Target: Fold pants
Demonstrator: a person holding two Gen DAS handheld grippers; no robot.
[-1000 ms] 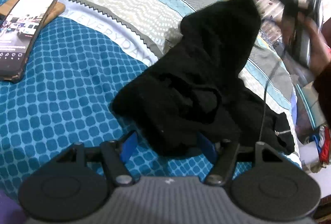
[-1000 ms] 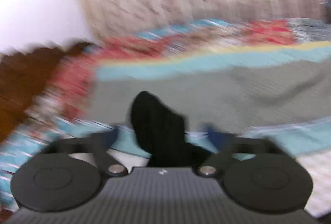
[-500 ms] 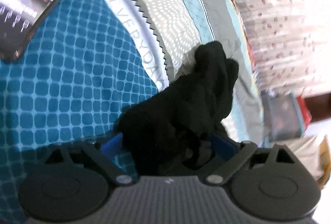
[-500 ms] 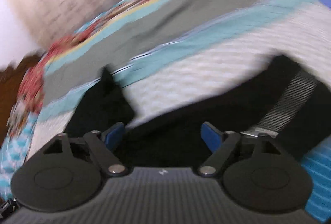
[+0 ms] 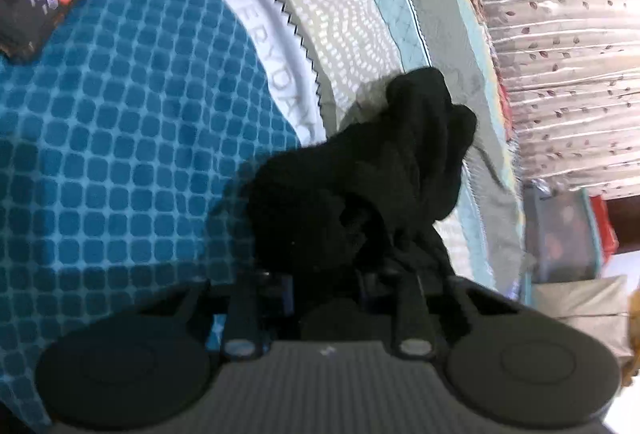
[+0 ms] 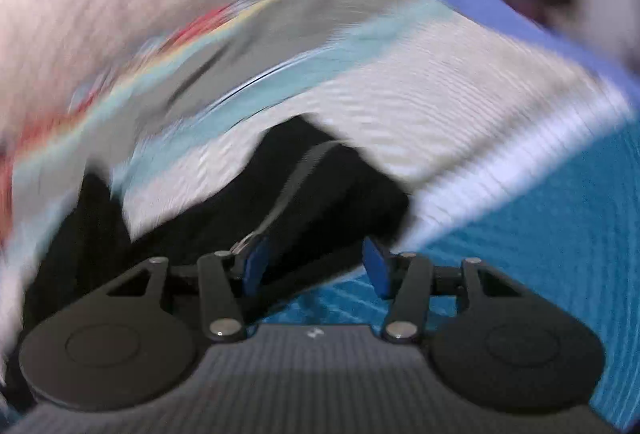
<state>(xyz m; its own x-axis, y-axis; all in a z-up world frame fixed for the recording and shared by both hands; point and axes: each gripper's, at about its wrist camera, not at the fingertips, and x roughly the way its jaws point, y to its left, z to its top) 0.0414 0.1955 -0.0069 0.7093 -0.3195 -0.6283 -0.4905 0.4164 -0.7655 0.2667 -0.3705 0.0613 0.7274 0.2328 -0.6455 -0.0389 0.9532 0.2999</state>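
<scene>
Closing on bunched black pants (image 5: 360, 185) atop patterned bedspread (image 5: 120, 137): left gripper (image 5: 326, 282) nearly pinched, right gripper (image 6: 316, 266) half-wide over cloth — best gripped at matching edges before lifting.

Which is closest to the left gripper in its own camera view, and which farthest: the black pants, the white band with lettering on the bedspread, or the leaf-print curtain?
1. Black pants: bunched right at the left gripper, whose jaws are closing on the cloth.
2. White lettered band: beyond the pants, upper left, on the bedspread.
3. Leaf-print curtain: farthest, past the bed's edge, upper right.
</scene>
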